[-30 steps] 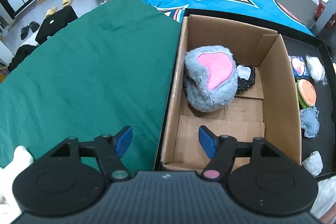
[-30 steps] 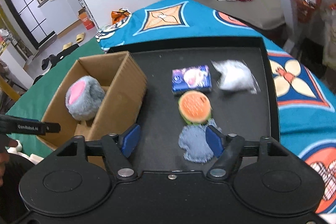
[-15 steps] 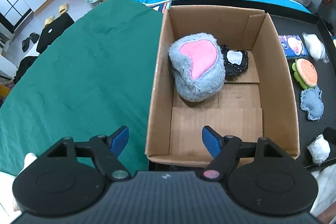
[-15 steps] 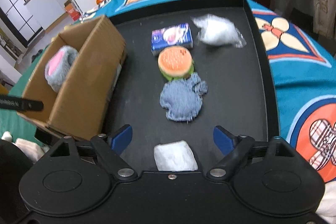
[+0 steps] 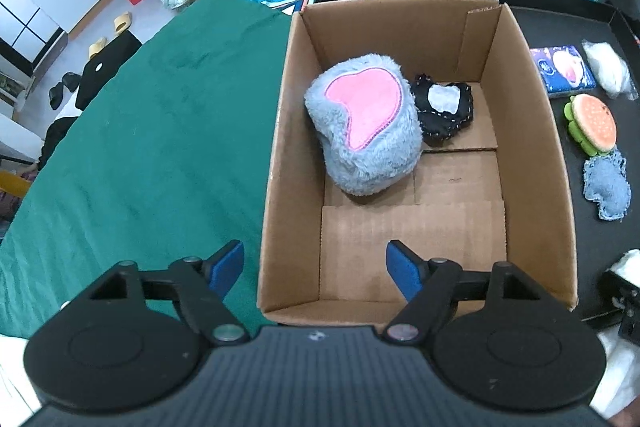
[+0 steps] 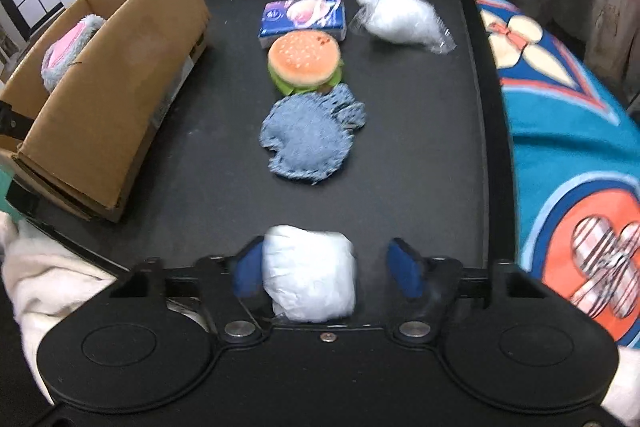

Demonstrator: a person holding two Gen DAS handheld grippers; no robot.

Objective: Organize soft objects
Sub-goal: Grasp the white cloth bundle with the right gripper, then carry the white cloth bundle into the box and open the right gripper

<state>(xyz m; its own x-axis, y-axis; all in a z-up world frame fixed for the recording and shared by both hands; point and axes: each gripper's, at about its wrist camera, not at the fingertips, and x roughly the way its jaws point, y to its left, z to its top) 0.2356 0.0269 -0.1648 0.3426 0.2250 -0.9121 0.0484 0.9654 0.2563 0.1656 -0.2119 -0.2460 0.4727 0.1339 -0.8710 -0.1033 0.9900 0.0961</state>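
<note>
Left wrist view: the left tongs (image 5: pixel 315 267) stand spread wide at the bottom of the frame with nothing pinched; one blue pad hangs over the green cloth (image 5: pixel 152 131), the other over the near end of the cardboard box (image 5: pixel 528 155). Inside the box, toward the centre of the frame, a grey plush toy with a pink patch (image 5: pixel 364 123) lies touching a small black pouch with a white patch (image 5: pixel 442 107) on its right. At the right edge, on the black tray (image 5: pixel 580 23), a blue packet (image 5: pixel 562 69), a clear bag of white stuffing (image 5: pixel 606 67), a plush burger (image 5: pixel 592 121) and a denim pad (image 5: pixel 606 187) run downward in a line.

Right wrist view: the right tongs (image 6: pixel 326 269), low in the frame, are closing around a white soft bundle (image 6: pixel 310 277). The left pad touches the bundle; the right pad is still clear of it. The bundle rests on the tray near its front edge. Above it, up the middle of the frame, lie the denim pad, the burger touching it, then the blue packet, with the stuffing bag to the upper right. The box fills the left side.
</note>
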